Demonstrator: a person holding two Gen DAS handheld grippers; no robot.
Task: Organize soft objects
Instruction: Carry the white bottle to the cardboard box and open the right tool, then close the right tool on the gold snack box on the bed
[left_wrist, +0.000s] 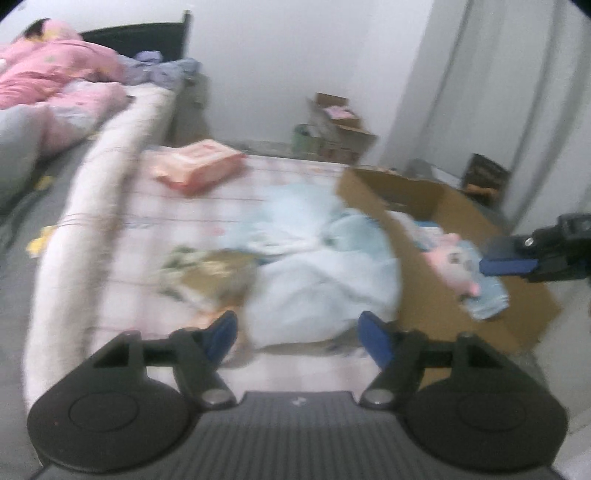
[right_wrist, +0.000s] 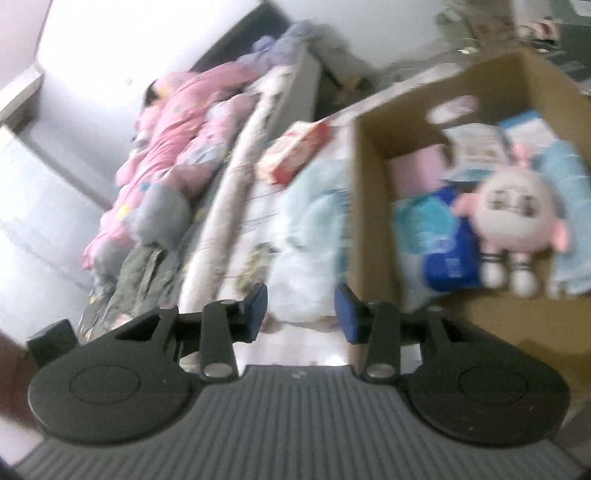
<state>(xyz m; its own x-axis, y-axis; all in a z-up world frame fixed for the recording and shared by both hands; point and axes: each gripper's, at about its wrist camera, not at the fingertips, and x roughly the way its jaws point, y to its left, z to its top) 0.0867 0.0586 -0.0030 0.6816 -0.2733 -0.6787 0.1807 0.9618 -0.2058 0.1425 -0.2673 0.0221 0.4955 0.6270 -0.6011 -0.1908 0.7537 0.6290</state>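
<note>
Cardboard box (right_wrist: 373, 206) sits open on the checked pink sheet (left_wrist: 192, 206), already holding a pink-and-white plush toy (right_wrist: 511, 218), a blue pack (right_wrist: 448, 264) and a pale blue folded cloth (right_wrist: 570, 206). Just left of the box lies the light blue soft bundle (left_wrist: 317, 273), crumpled, touching or nearly touching the box wall; a patterned yellowish item (left_wrist: 207, 273) lies beside it and a pink packet (left_wrist: 199, 166) sits further back. Left gripper (left_wrist: 298, 334) hovers low in front of the bundle, jaws wide, nothing between them. Right gripper (right_wrist: 301, 308) also stands open and empty, aimed at the gap between bundle and box wall; in the left view its blue fingertip hangs over the box. Both views are motion-blurred, so exact contact is hard to tell. Risks, as I judge them: the bundle is loose fabric, so a pinch may catch only one layer and the rest drags or unfolds on the lift; a trailing edge could snag the box rim and tip or shove the light box; the right jaw is close to the cardboard wall and could clip it when closing; the two grippers working one bundle could pull against each other or collide.
</note>
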